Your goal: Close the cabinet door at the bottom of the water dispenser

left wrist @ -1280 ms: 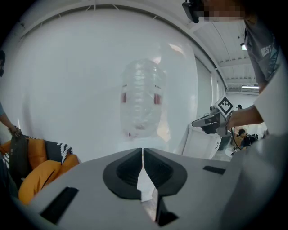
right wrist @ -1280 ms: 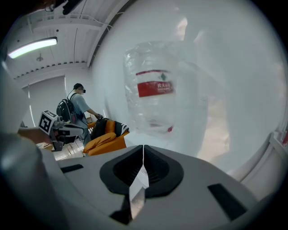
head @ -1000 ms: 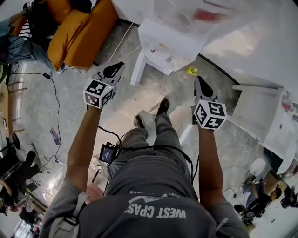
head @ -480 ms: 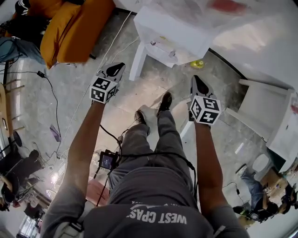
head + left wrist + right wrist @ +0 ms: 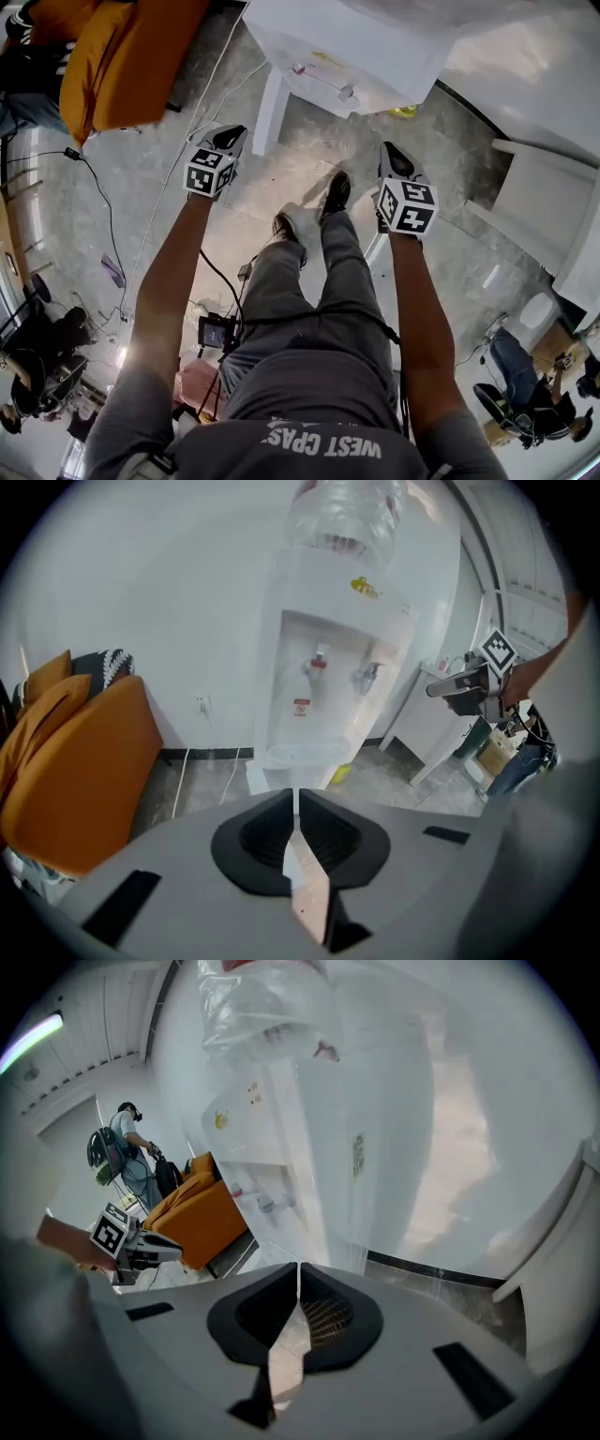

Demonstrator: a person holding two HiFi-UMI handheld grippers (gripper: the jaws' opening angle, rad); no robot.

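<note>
1. White plastic makes up the water dispenser (image 5: 347, 52), which stands at the far side of the grey stone floor (image 5: 309, 178) against a pale wall. A clear bottle (image 5: 345, 516) sits upside down on top of it.
2. The cabinet door (image 5: 267, 114) at its base shows in the head view as a narrow white panel seen edge-on. It juts from the dispenser's left front corner toward the near side, so it stands open.
3. The left hand-held gripper (image 5: 229, 141) is held out over the floor, just left of the door's near end and apart from it. In the left gripper view its jaws are clenched together with nothing between them, and they point at the dispenser's front.
4. The right hand-held gripper (image 5: 394, 161) hangs near the dispenser's right front corner without touching it. In the right gripper view its jaws are likewise pressed together and empty.
5. The person's shoes (image 5: 335, 192) stand on the floor between the two hand-held grippers.
6. An orange sofa (image 5: 112, 56) fills the far left.
7. A small yellow object (image 5: 405, 112) lies on the floor beside the dispenser's right side.
8. A white piece of furniture (image 5: 539, 202) stands at the right.
9. Black cables (image 5: 94, 178) trail over the floor on the left.
</note>
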